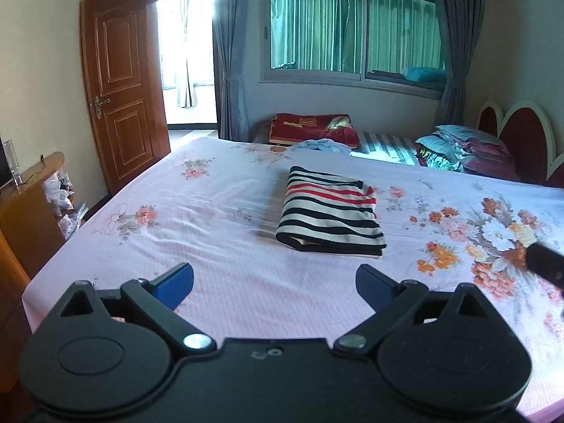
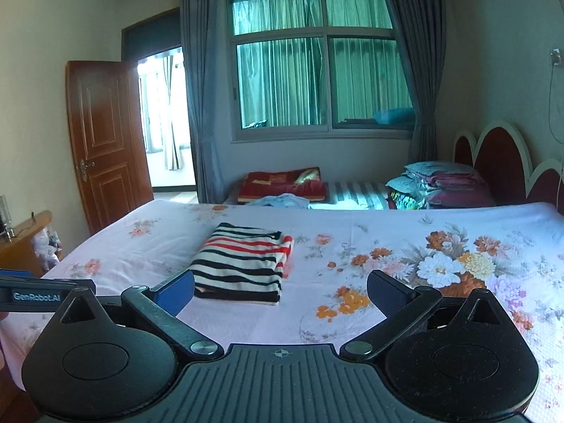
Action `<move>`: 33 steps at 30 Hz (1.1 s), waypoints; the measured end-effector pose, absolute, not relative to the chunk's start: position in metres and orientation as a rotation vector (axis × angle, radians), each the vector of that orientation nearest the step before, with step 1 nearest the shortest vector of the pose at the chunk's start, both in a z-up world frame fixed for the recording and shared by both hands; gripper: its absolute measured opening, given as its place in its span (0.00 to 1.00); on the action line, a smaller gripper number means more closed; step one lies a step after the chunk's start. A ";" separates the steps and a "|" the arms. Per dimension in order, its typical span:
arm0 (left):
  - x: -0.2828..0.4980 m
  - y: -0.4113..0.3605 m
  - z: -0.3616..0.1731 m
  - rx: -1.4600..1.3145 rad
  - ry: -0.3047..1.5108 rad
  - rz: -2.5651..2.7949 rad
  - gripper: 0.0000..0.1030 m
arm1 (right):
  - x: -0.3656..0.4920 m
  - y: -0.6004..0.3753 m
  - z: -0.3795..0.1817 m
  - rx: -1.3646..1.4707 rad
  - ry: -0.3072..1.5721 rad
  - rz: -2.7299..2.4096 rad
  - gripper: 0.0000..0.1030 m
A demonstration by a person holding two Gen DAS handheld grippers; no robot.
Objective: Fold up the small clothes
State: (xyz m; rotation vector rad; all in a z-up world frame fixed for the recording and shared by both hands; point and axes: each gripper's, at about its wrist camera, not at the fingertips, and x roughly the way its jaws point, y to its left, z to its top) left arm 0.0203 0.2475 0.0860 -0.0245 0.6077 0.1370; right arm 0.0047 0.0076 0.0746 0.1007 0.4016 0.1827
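Note:
A striped garment [image 1: 329, 211], white with black and red bands, lies folded into a neat rectangle on the pink floral bed sheet [image 1: 211, 211]. It also shows in the right wrist view [image 2: 243, 264]. My left gripper [image 1: 275, 283] is open and empty, held above the sheet a little short of the garment. My right gripper [image 2: 280, 290] is open and empty, with the garment just beyond its left finger. Part of the right gripper shows at the right edge of the left wrist view [image 1: 546, 262]. The left gripper's body shows at the left edge of the right wrist view [image 2: 38, 294].
A loose light-blue cloth [image 1: 322, 146] lies at the bed's far edge. Stacked pillows and bedding [image 1: 461, 151] sit by the red headboard [image 1: 521, 137]. A red blanket [image 1: 313, 127] lies beyond the bed. A wooden desk [image 1: 28, 204] and an open door [image 1: 123, 88] stand left.

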 end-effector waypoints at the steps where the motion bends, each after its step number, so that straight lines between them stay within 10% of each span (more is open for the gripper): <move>1: 0.017 0.247 0.088 -0.028 0.604 0.136 0.96 | 0.002 0.007 0.075 0.105 0.399 0.185 1.00; 33: -0.012 0.249 0.106 -0.030 0.542 0.148 0.96 | -0.009 0.005 0.076 0.131 0.389 0.210 1.00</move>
